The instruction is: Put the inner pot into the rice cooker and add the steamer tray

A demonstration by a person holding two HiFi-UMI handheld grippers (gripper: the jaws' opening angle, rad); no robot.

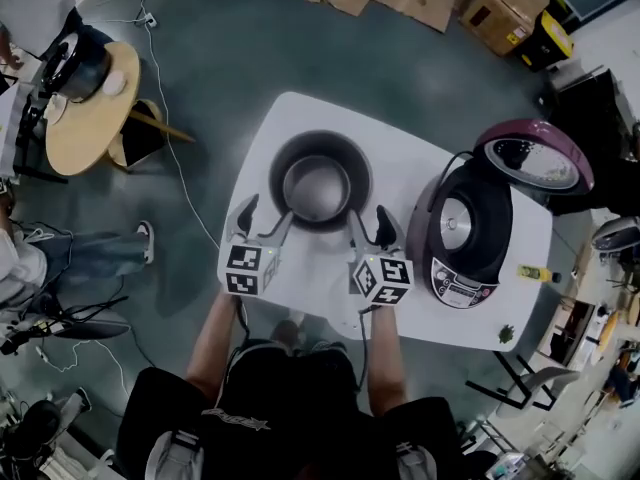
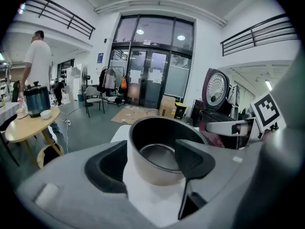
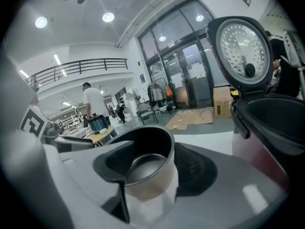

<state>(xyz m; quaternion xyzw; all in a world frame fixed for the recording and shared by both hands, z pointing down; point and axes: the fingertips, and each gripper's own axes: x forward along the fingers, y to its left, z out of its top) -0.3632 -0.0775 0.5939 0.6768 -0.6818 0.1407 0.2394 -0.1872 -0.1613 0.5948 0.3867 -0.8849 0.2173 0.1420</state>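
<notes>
Inner pot (image 1: pixel 320 181) sits on the white worktop (image 1: pixel 400 153), just left of the rice cooker (image 1: pixel 470 230), whose lid is up. The 2 grippers both have their jaws wide apart, gripping nothing. Left hand-held gripper (image 1: pixel 262 218) is by the pot's near-left rim, right hand-held gripper (image 1: pixel 370 228) by its near-right.

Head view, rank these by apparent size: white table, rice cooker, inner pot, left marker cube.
1. white table
2. rice cooker, lid open
3. inner pot
4. left marker cube, which sits nearer the camera, so it looks bigger than it is.
</notes>
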